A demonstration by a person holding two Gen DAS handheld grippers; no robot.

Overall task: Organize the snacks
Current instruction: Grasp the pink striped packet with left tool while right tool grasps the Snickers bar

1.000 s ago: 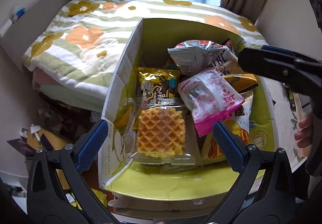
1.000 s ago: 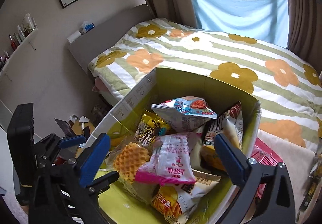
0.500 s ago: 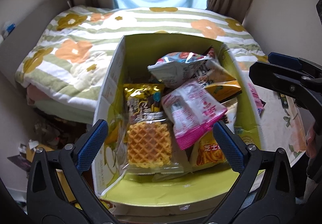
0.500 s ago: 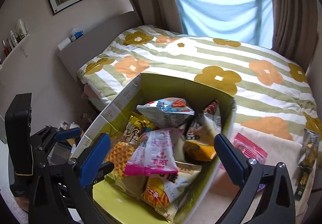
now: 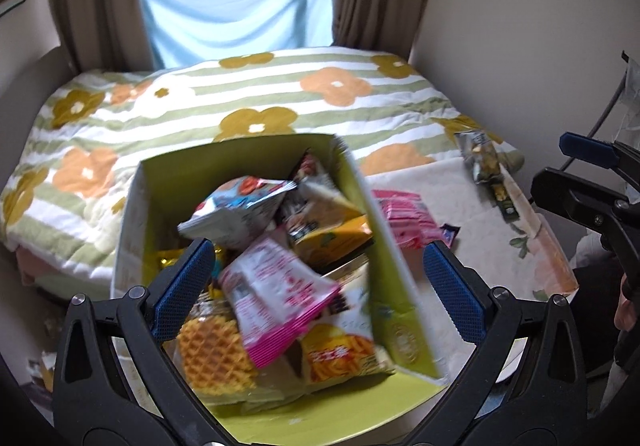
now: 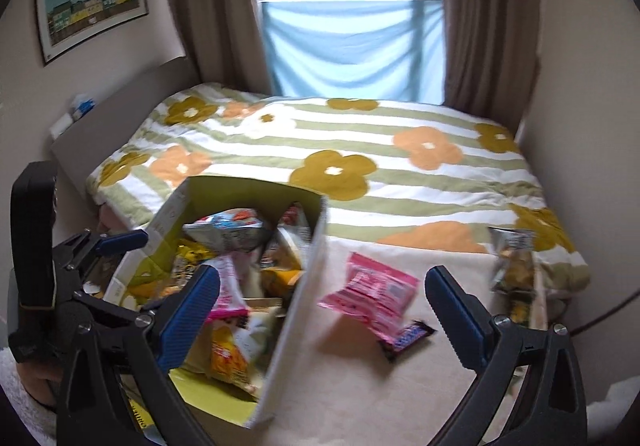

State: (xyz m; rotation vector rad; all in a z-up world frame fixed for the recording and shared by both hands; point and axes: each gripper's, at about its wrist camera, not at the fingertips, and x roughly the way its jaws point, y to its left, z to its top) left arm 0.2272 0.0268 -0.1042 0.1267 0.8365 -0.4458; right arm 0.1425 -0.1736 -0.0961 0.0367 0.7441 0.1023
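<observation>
A yellow-green cardboard box (image 5: 376,246) holds several snack packs: a waffle pack (image 5: 216,358), a pink-and-white bag (image 5: 276,298), a silver bag (image 5: 236,209). The box also shows in the right wrist view (image 6: 296,310). On the white tabletop (image 6: 360,398) right of the box lie a pink packet (image 6: 372,294), a dark candy bar (image 6: 406,338) and a nut bag (image 6: 512,266). My left gripper (image 5: 316,286) is open and empty above the box's near end. My right gripper (image 6: 320,318) is open and empty, over the box's right wall.
A bed with a flowered striped quilt (image 6: 360,149) fills the space behind the table. Curtains and a blue cloth (image 6: 352,45) hang at the window. A framed picture (image 6: 92,5) hangs on the left wall. The wall stands close on the right.
Both grippers have pulled back and tilted up and to the right. The box now sits lower and to the left in both views, and the loose packets on the table have come into sight.
</observation>
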